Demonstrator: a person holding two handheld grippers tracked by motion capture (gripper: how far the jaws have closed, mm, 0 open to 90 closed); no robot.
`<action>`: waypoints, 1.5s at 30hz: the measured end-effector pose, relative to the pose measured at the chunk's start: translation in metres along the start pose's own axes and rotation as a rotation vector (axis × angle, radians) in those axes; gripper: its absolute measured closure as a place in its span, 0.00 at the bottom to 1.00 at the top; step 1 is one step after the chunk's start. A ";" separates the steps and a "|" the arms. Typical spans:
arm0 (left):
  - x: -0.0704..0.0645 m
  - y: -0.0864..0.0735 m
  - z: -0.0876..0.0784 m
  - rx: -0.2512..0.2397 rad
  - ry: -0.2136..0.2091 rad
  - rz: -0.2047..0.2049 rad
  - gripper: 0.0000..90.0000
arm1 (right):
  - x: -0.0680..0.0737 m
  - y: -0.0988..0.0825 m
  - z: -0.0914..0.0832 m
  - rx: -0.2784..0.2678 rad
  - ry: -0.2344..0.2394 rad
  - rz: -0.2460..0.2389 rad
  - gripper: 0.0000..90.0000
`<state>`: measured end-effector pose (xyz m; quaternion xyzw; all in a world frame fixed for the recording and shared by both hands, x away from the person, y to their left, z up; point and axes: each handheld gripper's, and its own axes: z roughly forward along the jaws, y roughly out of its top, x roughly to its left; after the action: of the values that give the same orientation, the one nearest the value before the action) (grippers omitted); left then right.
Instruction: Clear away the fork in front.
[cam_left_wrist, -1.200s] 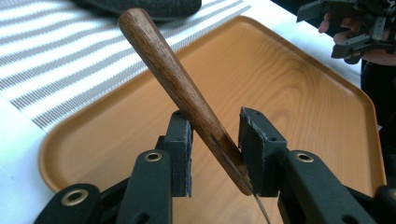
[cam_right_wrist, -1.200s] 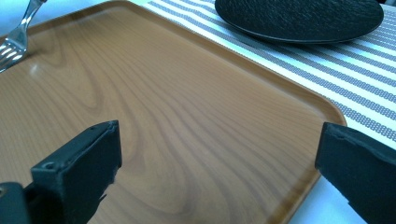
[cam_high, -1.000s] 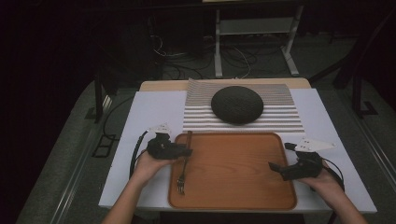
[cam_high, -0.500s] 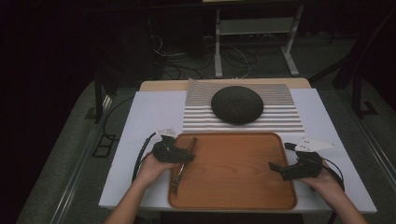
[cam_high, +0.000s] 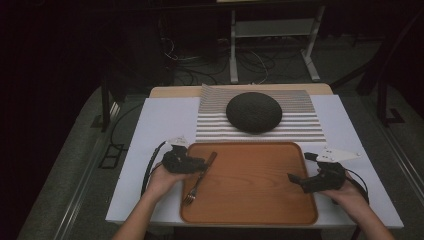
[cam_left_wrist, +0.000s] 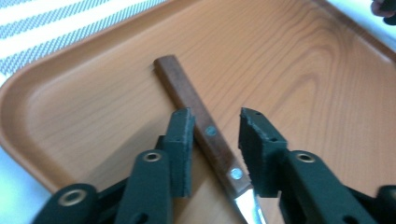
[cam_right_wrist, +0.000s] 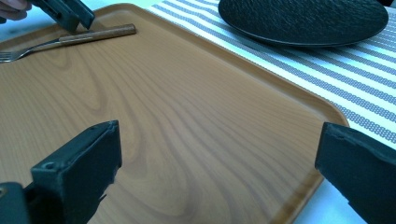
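Wooden and orange-brown, the tray (cam_high: 250, 185) lies at the near middle of the white table (cam_high: 160, 120) in the high view, with a striped mat (cam_high: 300, 125) behind it carrying a dark round plate (cam_high: 254, 112). A fork (cam_high: 199, 180) rests on the tray's left part, handle pointing away and to the right, tines toward the near edge. The left gripper (cam_high: 200, 163) sits over the handle; the right gripper (cam_high: 294, 177) hovers at the tray's right edge. Compared with half a second ago, the fork now lies flat on the tray and more slanted. The left gripper view adds the detail: the riveted wooden handle of the fork (cam_left_wrist: 196, 116) lies between the left gripper (cam_left_wrist: 215, 140)'s narrowly parted jaws, neither clearly pressing it. The right gripper view shows the right gripper (cam_right_wrist: 219, 154)'s jaws spread wide over bare tray (cam_right_wrist: 177, 121), with the fork (cam_right_wrist: 70, 39) and the left gripper (cam_right_wrist: 70, 16) far across, and the plate (cam_right_wrist: 303, 18) on the mat (cam_right_wrist: 355, 79) beyond.
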<state>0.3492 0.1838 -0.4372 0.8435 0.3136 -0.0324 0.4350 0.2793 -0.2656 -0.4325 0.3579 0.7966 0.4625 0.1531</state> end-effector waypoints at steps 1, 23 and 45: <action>-0.005 0.002 0.000 -0.008 -0.004 0.018 0.83 | 0.000 0.000 0.000 0.002 0.001 -0.003 0.01; -0.020 0.003 0.015 0.113 0.045 0.102 0.98 | 0.002 0.001 0.001 0.012 -0.013 -0.008 0.01; -0.001 -0.006 -0.010 0.061 0.097 0.069 0.87 | 0.002 0.000 -0.001 0.006 -0.014 -0.011 0.01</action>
<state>0.3428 0.1934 -0.4345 0.8673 0.3037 0.0142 0.3940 0.2774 -0.2643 -0.4315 0.3571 0.7990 0.4567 0.1599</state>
